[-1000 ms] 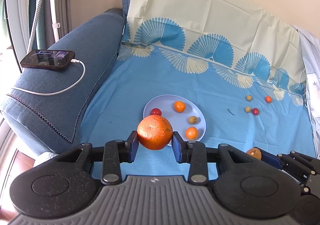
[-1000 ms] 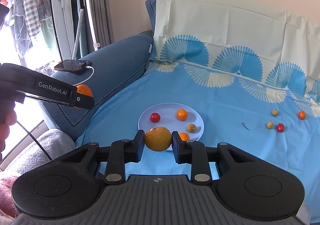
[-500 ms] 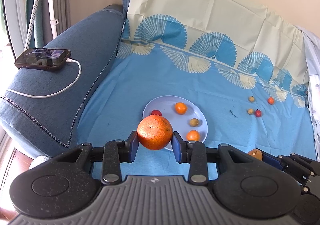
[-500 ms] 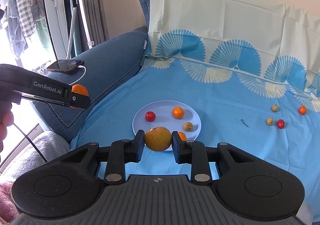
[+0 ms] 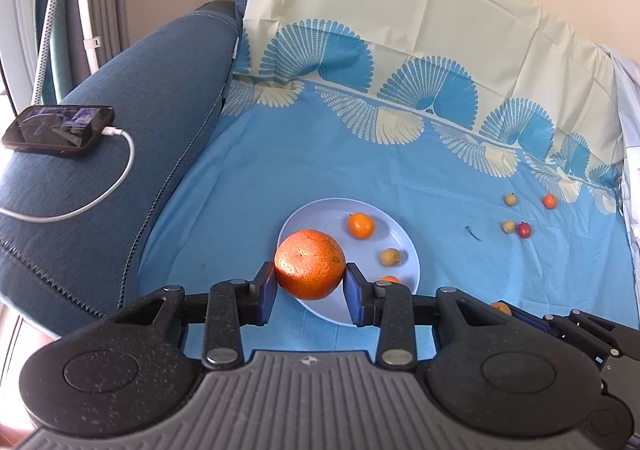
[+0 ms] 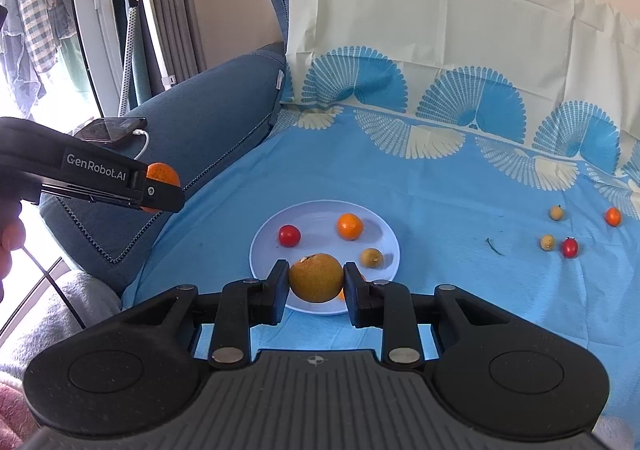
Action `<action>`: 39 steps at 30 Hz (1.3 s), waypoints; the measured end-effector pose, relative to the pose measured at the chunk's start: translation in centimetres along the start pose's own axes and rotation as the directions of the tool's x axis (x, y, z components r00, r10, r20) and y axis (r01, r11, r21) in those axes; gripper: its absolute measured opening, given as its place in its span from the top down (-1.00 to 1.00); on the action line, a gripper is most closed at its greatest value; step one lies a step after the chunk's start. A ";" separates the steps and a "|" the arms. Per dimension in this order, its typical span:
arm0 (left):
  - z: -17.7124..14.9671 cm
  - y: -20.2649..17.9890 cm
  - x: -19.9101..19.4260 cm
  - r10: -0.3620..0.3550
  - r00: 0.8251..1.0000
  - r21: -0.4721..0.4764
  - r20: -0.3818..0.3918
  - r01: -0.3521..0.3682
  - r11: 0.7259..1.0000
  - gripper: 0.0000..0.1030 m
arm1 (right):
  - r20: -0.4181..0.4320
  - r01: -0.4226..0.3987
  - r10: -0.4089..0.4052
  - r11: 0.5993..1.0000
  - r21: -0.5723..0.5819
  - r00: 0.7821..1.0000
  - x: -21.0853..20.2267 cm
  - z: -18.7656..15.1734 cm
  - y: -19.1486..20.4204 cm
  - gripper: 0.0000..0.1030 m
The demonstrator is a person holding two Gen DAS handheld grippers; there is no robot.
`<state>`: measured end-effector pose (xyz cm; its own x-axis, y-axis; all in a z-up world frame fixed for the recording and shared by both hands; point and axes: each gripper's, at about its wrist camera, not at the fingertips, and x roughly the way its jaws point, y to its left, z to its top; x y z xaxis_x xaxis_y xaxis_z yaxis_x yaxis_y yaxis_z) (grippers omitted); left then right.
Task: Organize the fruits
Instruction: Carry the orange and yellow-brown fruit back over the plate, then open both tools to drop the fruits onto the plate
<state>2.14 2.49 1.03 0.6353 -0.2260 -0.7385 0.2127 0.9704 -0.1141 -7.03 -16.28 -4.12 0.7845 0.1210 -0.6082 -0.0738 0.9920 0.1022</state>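
Left gripper (image 5: 310,284) is clamped on the big orange (image 5: 310,264), right gripper (image 6: 316,290) on the yellow-brown fruit (image 6: 316,277). Both have closed in: the plate (image 6: 384,234) looms larger than a second ago, lying just beyond and below the fingertips.
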 end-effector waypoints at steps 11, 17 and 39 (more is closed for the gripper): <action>2.1 -0.8 5.5 0.003 0.999 0.018 -0.043 -0.003 1.000 0.23 | -0.056 -0.010 0.011 1.000 0.008 0.998 5.4 1.5 -0.8 0.41; 2.6 -1.0 8.9 0.014 0.997 0.031 -0.081 -0.011 0.999 0.23 | -0.089 -0.021 0.021 1.000 0.001 0.996 8.4 1.8 -1.4 0.41; 2.2 -0.8 18.3 0.099 0.976 0.125 -0.192 -0.076 0.989 -0.33 | -0.182 -0.033 0.023 0.998 -0.056 0.983 16.1 1.6 -1.5 0.40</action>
<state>15.24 -2.62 -10.92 0.4990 -0.1084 -0.8598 0.2549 0.9666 0.0261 6.69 -15.90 -12.76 0.6578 0.1477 -0.7386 -0.1341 0.9879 0.0782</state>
